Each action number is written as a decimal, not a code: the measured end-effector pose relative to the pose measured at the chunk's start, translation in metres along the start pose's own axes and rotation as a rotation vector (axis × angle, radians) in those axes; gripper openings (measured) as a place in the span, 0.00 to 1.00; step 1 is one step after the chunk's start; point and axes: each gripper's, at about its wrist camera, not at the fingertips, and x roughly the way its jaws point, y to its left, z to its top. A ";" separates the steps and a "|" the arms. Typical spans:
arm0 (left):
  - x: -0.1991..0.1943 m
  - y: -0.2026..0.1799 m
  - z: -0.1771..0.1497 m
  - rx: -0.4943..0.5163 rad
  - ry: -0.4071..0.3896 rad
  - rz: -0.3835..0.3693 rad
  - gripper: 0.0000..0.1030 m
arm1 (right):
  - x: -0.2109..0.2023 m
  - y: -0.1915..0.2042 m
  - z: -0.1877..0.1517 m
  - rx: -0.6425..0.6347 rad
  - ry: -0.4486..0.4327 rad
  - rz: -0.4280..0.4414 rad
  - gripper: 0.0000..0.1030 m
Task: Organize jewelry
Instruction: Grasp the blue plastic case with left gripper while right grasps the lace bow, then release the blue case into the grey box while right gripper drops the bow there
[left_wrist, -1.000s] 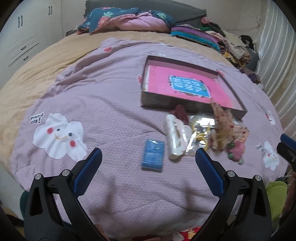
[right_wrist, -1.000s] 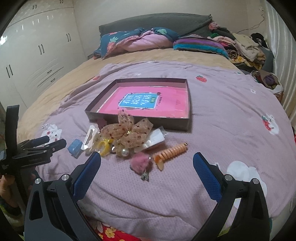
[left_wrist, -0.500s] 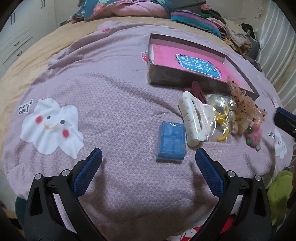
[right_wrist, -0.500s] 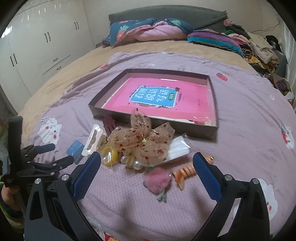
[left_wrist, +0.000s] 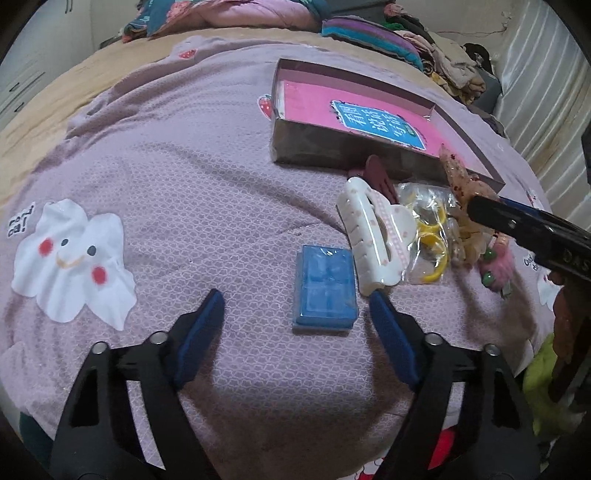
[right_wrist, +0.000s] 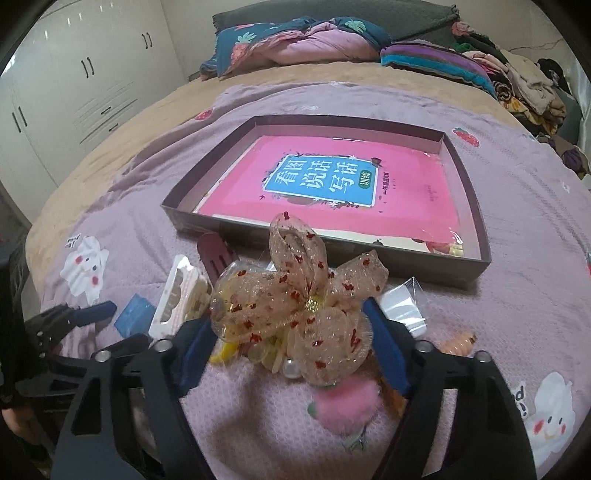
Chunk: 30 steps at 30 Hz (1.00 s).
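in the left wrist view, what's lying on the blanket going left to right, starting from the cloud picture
cloud picture → blue box → white hair claw → bag of yellow rings → pink pompom

left gripper (left_wrist: 297, 308) closing around blue box (left_wrist: 325, 290) (pads apart).

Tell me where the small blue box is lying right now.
In the left wrist view, the small blue box lies on the purple blanket, beside the white hair claw.
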 end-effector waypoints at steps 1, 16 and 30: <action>0.000 0.000 0.000 0.001 0.002 -0.005 0.62 | 0.001 0.000 0.001 -0.003 -0.003 -0.004 0.58; 0.000 -0.010 0.008 0.033 0.002 -0.044 0.24 | -0.023 -0.015 0.000 -0.003 -0.074 0.004 0.08; -0.033 -0.024 0.021 0.049 -0.053 -0.044 0.24 | -0.085 -0.054 -0.013 0.092 -0.174 0.010 0.07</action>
